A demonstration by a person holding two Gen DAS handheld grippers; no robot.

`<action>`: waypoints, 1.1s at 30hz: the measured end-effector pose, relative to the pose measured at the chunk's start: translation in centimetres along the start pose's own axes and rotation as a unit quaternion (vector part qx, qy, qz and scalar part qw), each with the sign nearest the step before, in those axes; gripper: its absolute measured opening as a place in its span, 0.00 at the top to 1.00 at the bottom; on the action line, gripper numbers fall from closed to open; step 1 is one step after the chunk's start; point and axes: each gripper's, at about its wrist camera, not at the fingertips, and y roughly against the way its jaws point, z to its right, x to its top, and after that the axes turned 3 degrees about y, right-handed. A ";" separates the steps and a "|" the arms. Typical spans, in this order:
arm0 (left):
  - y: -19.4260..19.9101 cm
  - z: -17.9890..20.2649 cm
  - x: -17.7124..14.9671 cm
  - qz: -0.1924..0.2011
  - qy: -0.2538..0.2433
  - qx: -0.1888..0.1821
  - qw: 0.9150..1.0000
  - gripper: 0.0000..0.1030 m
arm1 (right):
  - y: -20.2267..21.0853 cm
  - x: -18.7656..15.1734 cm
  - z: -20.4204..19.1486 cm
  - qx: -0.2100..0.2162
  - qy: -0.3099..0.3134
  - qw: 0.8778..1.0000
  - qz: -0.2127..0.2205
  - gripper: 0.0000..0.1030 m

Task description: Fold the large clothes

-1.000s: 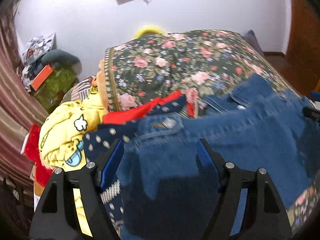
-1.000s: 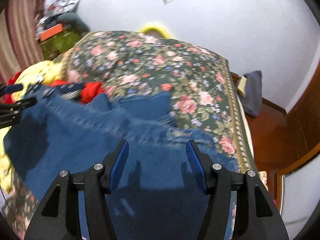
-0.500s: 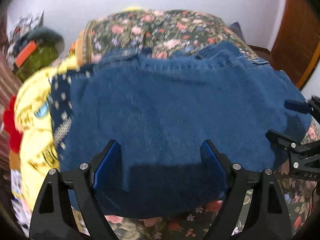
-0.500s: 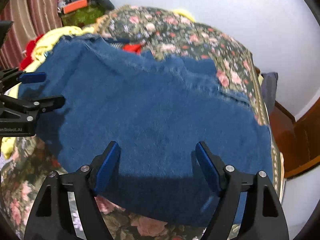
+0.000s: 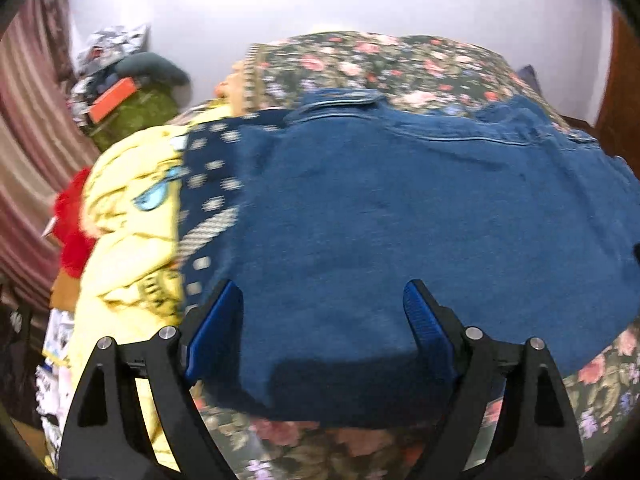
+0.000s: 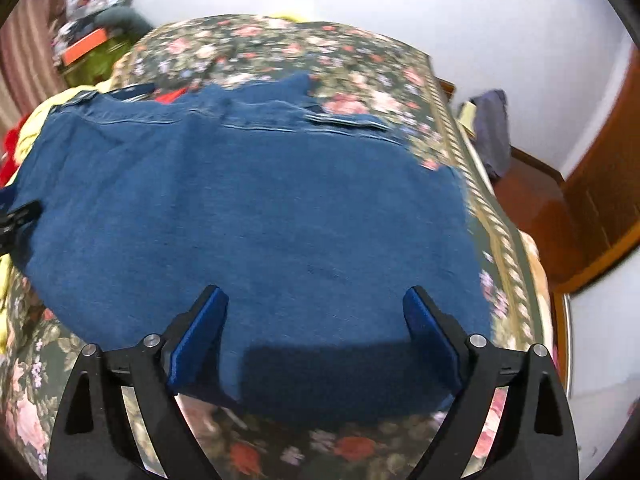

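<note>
— Since the earlier frames, both tools have dropped lower and the denim garment (image 5: 400, 216) is now lying spread flat across the floral bedspread (image 5: 384, 56) instead of hanging bunched.

— Left gripper (image 5: 320, 320) is standing released, blue pads wide, cloth under them but unpinched. Right gripper (image 6: 316, 320) is opening its jaws, nothing pressed between them.

— What is the left view giving that the right isn't?

— It is showing the yellow printed fabric (image 5: 128, 240), a dotted navy cloth (image 5: 208, 184) and something fuzzy red (image 5: 72, 220) beside the denim's edge. The right view is showing the bedspread's braided border (image 6: 492, 216) and wooden floor (image 6: 532, 196).

— Textures?

— Denim is looking thick, seamed near its far edge.
</note>
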 end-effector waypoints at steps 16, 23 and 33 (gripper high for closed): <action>1.8 -8.1 -3.1 -0.036 0.146 -0.072 0.986 0.15 | 4.0 1.5 -3.7 0.032 0.029 0.998 0.054 0.13; -1.2 -7.5 -5.9 -0.103 0.214 -0.202 0.950 0.15 | 1.8 1.7 -6.7 0.063 0.047 0.996 0.030 0.13; -4.7 -7.0 -4.8 -0.090 0.291 -0.277 0.911 0.28 | 0.3 0.8 -6.5 0.086 0.035 0.996 -0.008 0.13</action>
